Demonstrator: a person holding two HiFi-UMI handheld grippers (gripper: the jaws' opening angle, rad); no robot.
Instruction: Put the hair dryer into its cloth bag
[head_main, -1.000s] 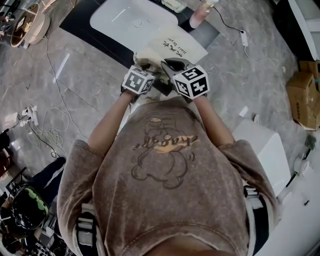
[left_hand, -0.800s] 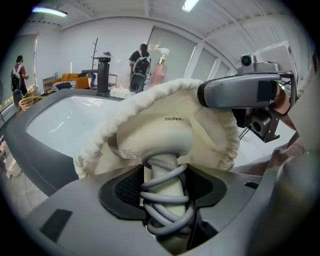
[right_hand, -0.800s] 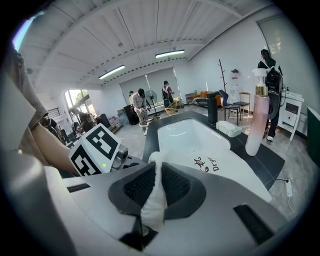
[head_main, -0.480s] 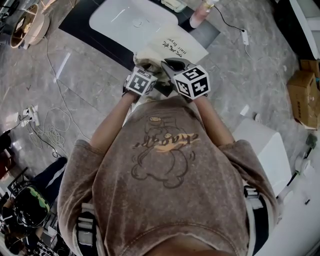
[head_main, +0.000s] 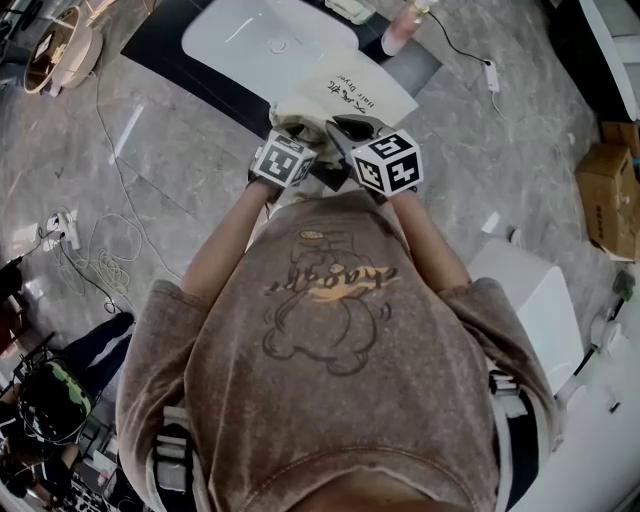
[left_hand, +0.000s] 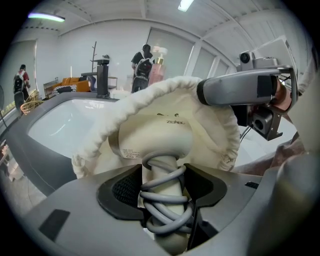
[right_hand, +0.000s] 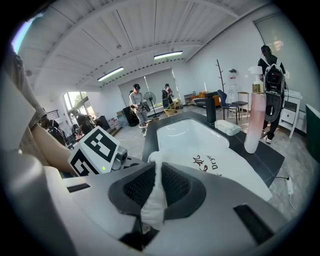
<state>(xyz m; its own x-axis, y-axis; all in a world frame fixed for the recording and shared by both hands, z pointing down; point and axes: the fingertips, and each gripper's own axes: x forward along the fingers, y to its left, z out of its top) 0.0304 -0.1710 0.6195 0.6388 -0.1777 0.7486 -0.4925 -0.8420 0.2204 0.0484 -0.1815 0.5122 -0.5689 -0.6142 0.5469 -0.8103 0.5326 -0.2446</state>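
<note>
The cream hair dryer has its grey cord wound round the handle, and my left gripper is shut on that handle. Its head sits inside the gathered mouth of the white cloth bag. My right gripper is shut on the bag's rim; the bag, with black lettering, lies flat beyond on the dark counter. In the head view both grippers, the left gripper and the right gripper, sit side by side at the near end of the bag. The dryer is hidden there.
A white basin is sunk in the dark counter behind the bag. A pink bottle and a small white tray stand at the back. Cables lie on the floor to the left, a cardboard box right.
</note>
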